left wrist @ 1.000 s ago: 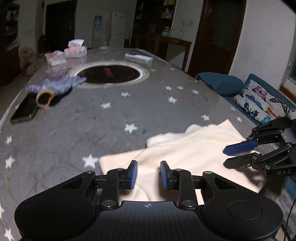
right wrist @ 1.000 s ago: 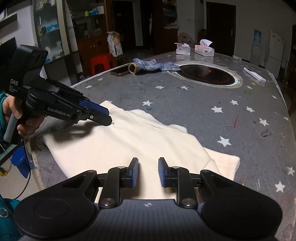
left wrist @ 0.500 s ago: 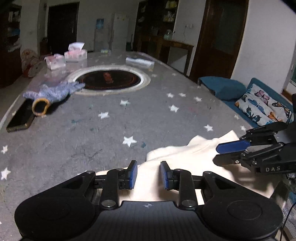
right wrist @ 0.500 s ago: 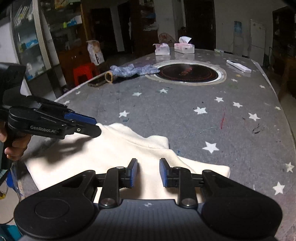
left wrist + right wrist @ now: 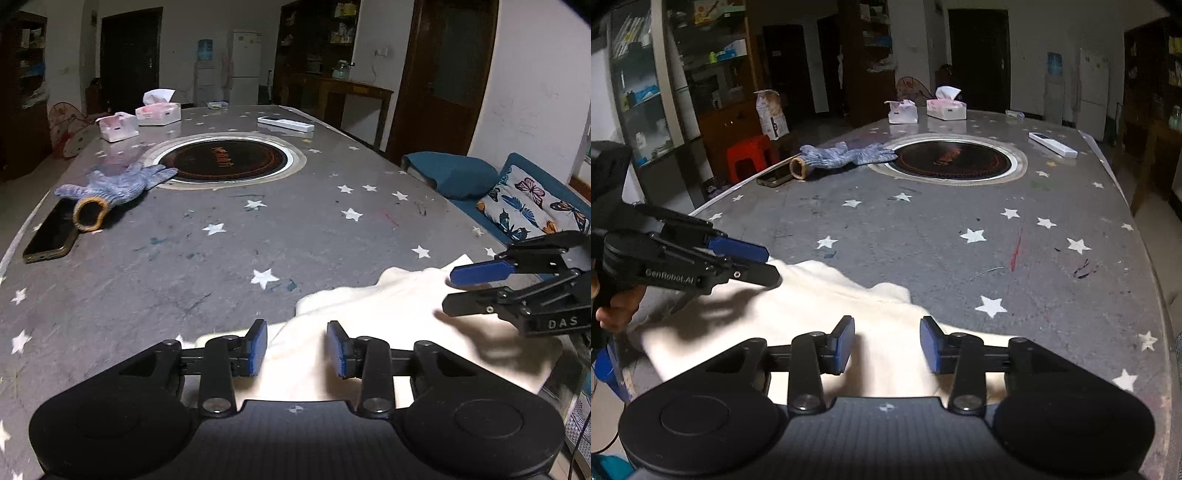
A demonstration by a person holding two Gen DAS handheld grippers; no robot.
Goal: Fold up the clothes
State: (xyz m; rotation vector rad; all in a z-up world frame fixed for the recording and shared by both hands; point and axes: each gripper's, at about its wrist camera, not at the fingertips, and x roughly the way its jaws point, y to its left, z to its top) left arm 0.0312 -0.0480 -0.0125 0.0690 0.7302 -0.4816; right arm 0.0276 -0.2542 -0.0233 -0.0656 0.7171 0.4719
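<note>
A cream-white garment (image 5: pixel 388 314) lies flat at the near edge of the grey star-patterned table (image 5: pixel 258 240); it also shows in the right wrist view (image 5: pixel 820 314). My left gripper (image 5: pixel 295 347) is open and empty, held just above the garment's left part; it also shows in the right wrist view (image 5: pixel 764 264). My right gripper (image 5: pixel 886 345) is open and empty above the garment's right part; it also shows in the left wrist view (image 5: pixel 452 293). Neither touches the cloth as far as I can see.
A blue knit glove (image 5: pixel 114 188) and a phone (image 5: pixel 50 236) lie at the left edge. A round cooktop (image 5: pixel 225 160) sits mid-table. Tissue boxes (image 5: pixel 157 110) and a white remote (image 5: pixel 286 123) are at the far end. A sofa with cushions (image 5: pixel 517 203) is right.
Both grippers have pulled back toward the near table edge and risen, so less of the garment shows. Both jaws have opened wider.
</note>
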